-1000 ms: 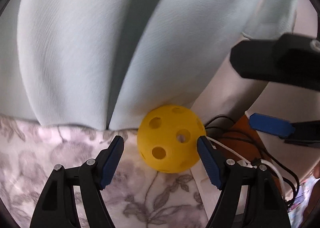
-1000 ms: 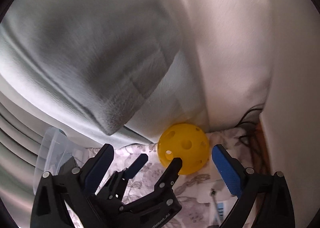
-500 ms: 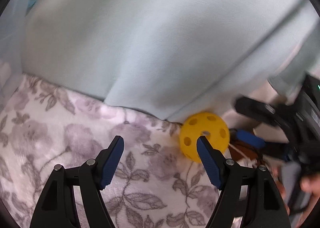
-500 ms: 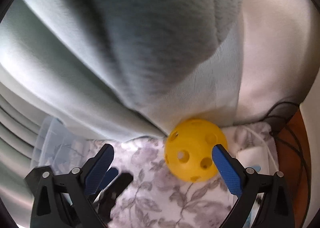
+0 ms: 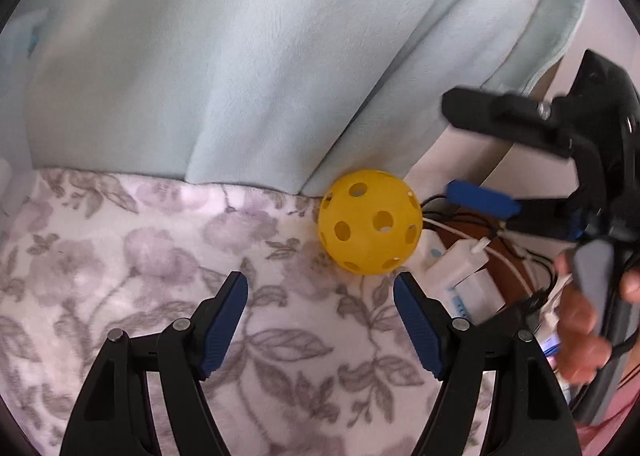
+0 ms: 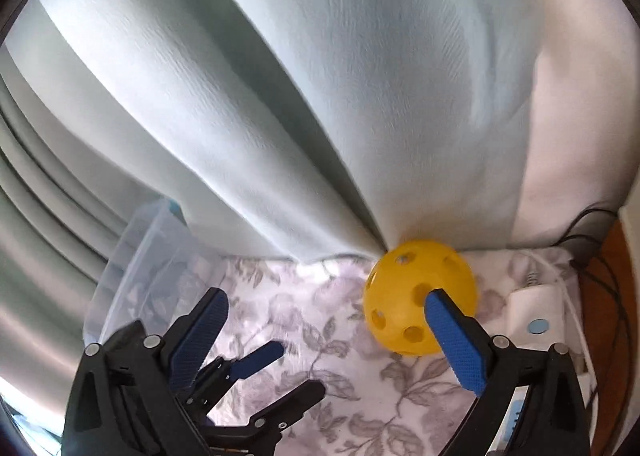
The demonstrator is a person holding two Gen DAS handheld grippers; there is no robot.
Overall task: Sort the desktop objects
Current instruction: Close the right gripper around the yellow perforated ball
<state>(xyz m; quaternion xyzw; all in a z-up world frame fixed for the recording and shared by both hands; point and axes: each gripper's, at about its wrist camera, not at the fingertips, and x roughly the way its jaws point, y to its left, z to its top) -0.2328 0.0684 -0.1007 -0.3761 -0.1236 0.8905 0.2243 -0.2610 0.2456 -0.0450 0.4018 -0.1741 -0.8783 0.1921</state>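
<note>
— Where is the yellow perforated ball (image 5: 370,222) sitting?

— It is resting on the table, on the floral cloth (image 5: 140,256), right where the pale blue curtain (image 5: 240,56) is meeting the cloth. It is lying near the right end of the cloth, just beside a white adapter (image 5: 460,264) with cables trailing off behind it.

— How is the left hand-held gripper (image 5: 320,298) standing?

— Its blue-padded fingers are spread wide and nothing is sitting between them. The ball is lying just beyond the tips, a little toward the right finger, not touching either pad.

— And the right hand-held gripper (image 6: 324,308)?

— Its jaws are also standing wide apart, gripping nothing. In its own view its right finger is overlapping the front of the ball — whether the pad is touching it, I cannot tell. In the left view it is reaching in from the right, with one blue pad hovering close to the ball's right side, and a person's hand (image 5: 580,316) is wrapping around its handle.

— Anything else showing?

— A clear plastic container (image 6: 152,264) is standing at the left edge of the cloth, against the curtain, well apart from the ball.
</note>
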